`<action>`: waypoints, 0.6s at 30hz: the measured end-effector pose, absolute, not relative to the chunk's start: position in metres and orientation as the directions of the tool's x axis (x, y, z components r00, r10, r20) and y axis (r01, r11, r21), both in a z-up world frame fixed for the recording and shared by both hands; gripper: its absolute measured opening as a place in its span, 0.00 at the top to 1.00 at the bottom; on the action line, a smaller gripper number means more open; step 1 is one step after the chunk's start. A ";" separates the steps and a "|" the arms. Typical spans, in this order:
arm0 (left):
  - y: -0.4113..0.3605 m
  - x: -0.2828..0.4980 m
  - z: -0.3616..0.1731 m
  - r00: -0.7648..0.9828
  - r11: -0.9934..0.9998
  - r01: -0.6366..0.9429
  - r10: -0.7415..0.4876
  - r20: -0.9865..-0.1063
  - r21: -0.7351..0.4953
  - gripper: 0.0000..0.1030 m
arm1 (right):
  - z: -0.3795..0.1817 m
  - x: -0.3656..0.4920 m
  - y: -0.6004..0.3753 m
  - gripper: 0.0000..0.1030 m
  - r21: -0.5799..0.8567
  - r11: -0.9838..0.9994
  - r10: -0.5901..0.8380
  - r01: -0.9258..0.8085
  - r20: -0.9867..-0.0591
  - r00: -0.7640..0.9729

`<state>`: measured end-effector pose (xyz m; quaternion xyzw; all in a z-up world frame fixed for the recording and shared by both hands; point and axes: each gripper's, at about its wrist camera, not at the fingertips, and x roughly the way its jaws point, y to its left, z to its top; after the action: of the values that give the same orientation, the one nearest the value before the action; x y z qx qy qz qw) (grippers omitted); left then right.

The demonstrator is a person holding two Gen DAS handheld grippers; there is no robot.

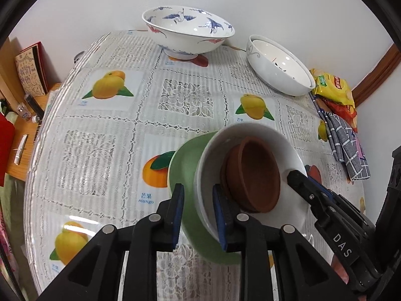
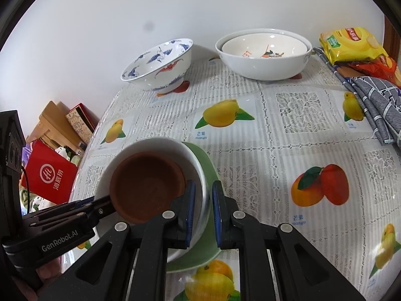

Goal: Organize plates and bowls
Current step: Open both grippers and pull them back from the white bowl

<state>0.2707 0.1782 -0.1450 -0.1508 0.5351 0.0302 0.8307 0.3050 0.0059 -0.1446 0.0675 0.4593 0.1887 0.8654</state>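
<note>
Over on the left, the left gripper [image 1: 198,215] straddles the near rims of the white bowl [image 1: 283,138] and green plate [image 1: 183,165], jaws slightly spread and pads apparently clear of them. That stack, brown bowl [image 1: 255,173] inside, sits open-side up, no long axis really. Opposite, the right gripper [image 2: 203,215] pinches both rims.

A table [image 2: 288,155] under a lace-patterned cloth printed with mangoes carries everything here. At the near edge sits a green plate [image 1: 184,160], and along the far side by the wall stand a blue-and-white bowl [image 1: 186,33] and, to its right, a white bowl [image 1: 278,67]. Far right, a grey checked cloth [image 2: 376,105] lies at the edge, with yellow and red snack packets [image 2: 351,46] beyond it.
</note>
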 end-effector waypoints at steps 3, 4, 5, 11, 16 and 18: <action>0.175 0.261 -0.137 0.434 0.953 -0.211 -0.107 -0.894 -0.217 0.78 | -0.138 0.296 0.003 0.86 0.287 0.918 0.391 -0.273 -0.767 0.509; 0.173 0.256 -0.134 0.438 0.954 -0.207 -0.107 -0.892 -0.216 0.78 | -0.136 0.293 0.002 0.86 0.286 0.918 0.391 -0.274 -0.767 0.509; 0.171 0.252 -0.130 0.443 0.955 -0.203 -0.105 -0.890 -0.214 0.76 | -0.132 0.286 0.000 0.86 0.281 0.919 0.388 -0.276 -0.768 0.510; 0.151 0.216 -0.102 0.491 0.964 -0.172 -0.095 -0.866 -0.203 0.66 | -0.103 0.241 -0.021 0.61 0.239 0.931 0.358 -0.275 -0.736 0.575; 0.122 0.179 -0.076 0.543 0.972 -0.132 -0.092 -0.834 -0.194 0.53 | -0.081 0.197 -0.055 0.53 0.215 0.949 0.313 -0.230 -0.723 0.616; 0.109 0.163 -0.067 0.568 0.976 -0.124 -0.078 -0.819 -0.179 0.52 | -0.072 0.177 -0.072 0.53 0.198 0.961 0.276 -0.193 -0.716 0.641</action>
<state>0.1627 0.1090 -0.0669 -0.1088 0.4645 0.0129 0.8788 0.1770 -0.0719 -0.0723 0.0515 0.4034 0.1295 0.9043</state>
